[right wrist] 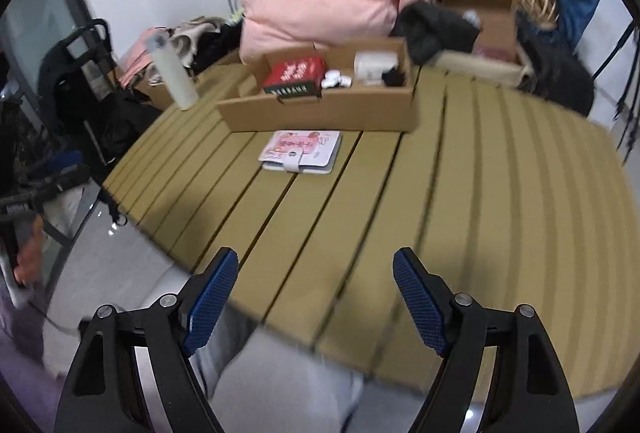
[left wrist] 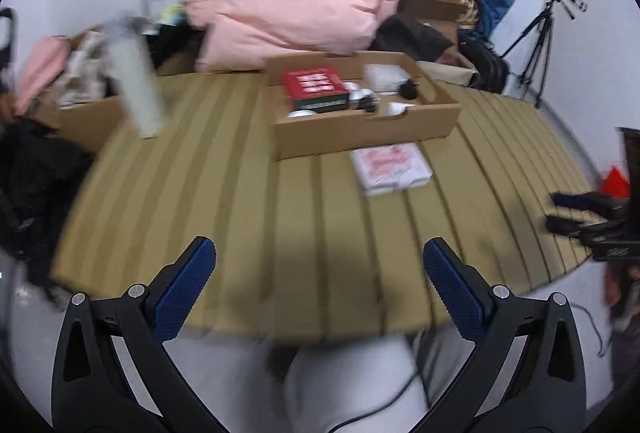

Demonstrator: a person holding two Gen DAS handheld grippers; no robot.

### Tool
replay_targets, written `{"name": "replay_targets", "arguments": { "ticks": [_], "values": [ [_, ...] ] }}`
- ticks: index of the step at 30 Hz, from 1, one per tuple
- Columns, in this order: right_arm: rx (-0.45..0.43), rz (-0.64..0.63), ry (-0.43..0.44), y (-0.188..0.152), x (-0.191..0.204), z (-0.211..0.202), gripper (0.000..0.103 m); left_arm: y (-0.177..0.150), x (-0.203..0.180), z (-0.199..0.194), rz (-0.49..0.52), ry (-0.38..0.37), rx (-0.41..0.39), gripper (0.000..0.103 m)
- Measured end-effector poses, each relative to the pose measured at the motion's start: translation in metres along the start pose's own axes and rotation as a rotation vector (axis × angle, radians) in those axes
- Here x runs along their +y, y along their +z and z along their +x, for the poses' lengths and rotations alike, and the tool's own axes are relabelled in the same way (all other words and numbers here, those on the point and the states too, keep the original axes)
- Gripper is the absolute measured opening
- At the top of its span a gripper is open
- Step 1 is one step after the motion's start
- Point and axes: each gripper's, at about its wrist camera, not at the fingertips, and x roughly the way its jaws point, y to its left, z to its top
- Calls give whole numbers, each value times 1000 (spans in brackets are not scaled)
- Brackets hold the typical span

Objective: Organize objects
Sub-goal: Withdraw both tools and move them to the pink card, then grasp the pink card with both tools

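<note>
Your right gripper (right wrist: 314,299) hangs over the slatted worktop's (right wrist: 480,193) near edge, fingers (right wrist: 212,297) apart and empty. Ahead, the pink notebook (right wrist: 300,151) lies just before the cardboard tray (right wrist: 320,115) holding a red box (right wrist: 294,75).

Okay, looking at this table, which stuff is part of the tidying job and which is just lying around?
Part of the job:
pink notebook
cardboard tray
red box
white bottle

Just lying about:
pink quilt
tripod
black clothing
</note>
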Motion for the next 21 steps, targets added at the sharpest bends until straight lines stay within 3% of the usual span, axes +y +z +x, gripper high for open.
{"name": "replay_targets", "arguments": {
  "ticks": [3,5,9,13,14,21],
  "values": [
    [7,49,24,26,-11,60,69,18,-11,65,-24,-51,25,90],
    [4,72,18,47,-18,97,61,27,-23,109,-21,-105,58,88],
    [12,96,32,69,-26,150,58,32,-38,167,-4,-105,120,52],
    [10,107,44,75,-26,180,41,30,-37,184,-38,-166,107,39],
    [6,82,49,76,-23,180,32,29,-37,183,-36,-168,103,38],
    [12,54,46,77,-19,177,27,26,-38,171,-48,-139,97,22]
  ]
}}
